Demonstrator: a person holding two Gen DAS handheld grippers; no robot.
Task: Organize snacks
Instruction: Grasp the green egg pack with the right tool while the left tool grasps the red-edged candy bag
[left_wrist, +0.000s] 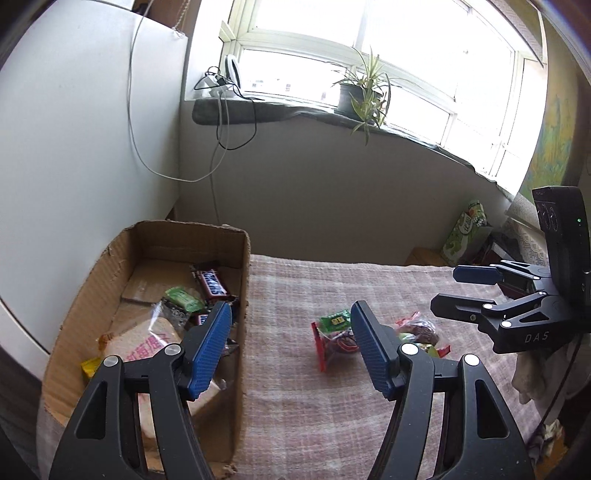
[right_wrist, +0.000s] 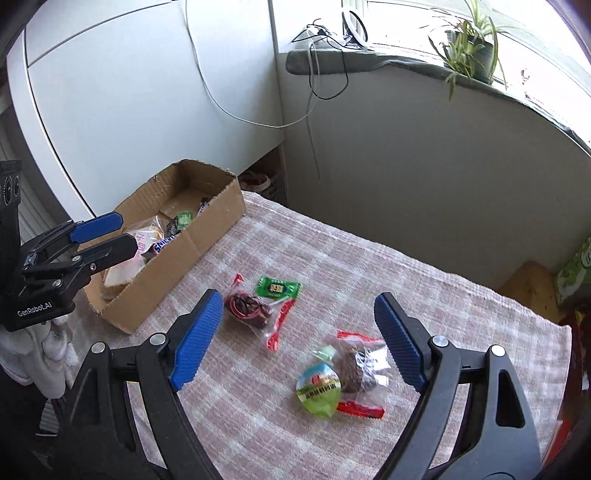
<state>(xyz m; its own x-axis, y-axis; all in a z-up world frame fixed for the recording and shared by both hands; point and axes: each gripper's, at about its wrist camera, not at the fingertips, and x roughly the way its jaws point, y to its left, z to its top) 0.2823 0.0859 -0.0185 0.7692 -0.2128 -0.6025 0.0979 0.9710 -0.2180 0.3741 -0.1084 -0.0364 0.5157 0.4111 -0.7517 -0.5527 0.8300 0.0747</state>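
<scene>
Both grippers empty, jaws apart: left gripper (left_wrist: 291, 325), right gripper (right_wrist: 297, 332) | snacks (right_wrist: 340, 373) loose on cloth (right_wrist: 424, 280), others in box (right_wrist: 218, 206) | I'd straddle one packet squarely, then close.

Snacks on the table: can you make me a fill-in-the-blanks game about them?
1. The Snickers bar lies inside the cardboard ____.
2. The flat candy packet on the checked cloth is coloured ____.
3. On the windowsill stands a potted ____.
4. Between the right gripper's blue fingers there is ____.

Missing words: box; green; plant; nothing
</scene>
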